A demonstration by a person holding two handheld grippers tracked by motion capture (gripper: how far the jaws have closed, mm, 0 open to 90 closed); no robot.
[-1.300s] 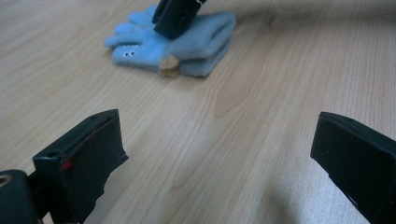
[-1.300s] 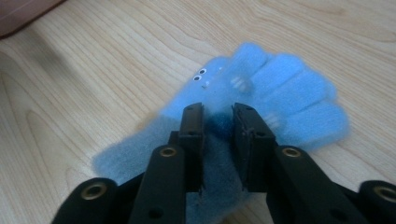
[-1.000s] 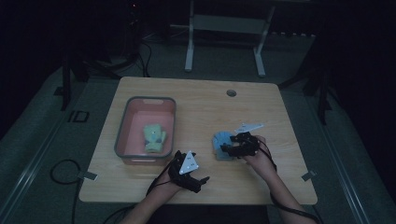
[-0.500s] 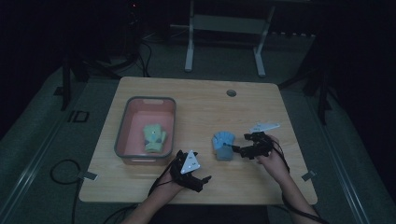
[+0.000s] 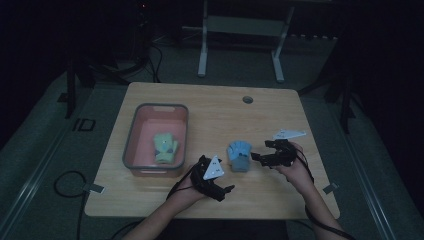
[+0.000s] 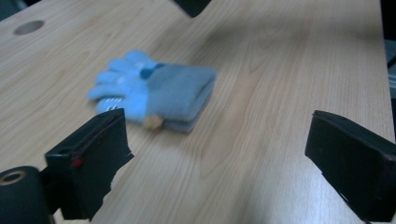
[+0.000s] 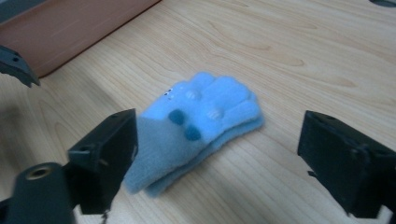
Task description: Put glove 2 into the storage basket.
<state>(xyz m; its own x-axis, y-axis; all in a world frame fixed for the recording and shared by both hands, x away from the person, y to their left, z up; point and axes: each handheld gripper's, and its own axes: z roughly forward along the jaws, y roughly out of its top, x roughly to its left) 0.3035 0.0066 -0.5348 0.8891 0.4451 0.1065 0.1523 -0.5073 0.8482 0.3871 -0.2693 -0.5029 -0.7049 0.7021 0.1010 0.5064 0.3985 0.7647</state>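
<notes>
Left gripper (image 5: 229,189): nearest the table's front edge, at about 7 o'clock from the glove; its black jaws stand wide apart with only bare wood between them, the grey three-cornered plate on top.

Right gripper (image 5: 256,157): at about 3 o'clock from the glove, just beside it, level over the wood and aimed at the glove; its jaws have just been opening and now stand wide, pressing on nothing. In the right gripper view (image 7: 217,161) the cuff lies just ahead of the gap between them.

Small light-blue knitted glove with a grey-blue cuff (image 5: 239,155): flat on the pale wooden table (image 5: 215,107), a little right of centre and in its near half, free of both tools.

Glove's long axis: runs near to far on the table in the high view; fingers point toward 12 o'clock, the far edge, cuff toward the person. In the left gripper view (image 6: 154,91) the fingers point to 9 o'clock and the cuff to 3 o'clock; it looks folded or doubled, two layers showing at the cuff.

Grey-rimmed pink plastic tub (image 5: 130,142): at 9 o'clock from the blue glove, well apart from it.

Pale-green knitted glove (image 5: 165,147): inside the tub, near its right wall.

Round dark hole (image 5: 247,99): in the tabletop at 12 o'clock, near the far edge.
</notes>
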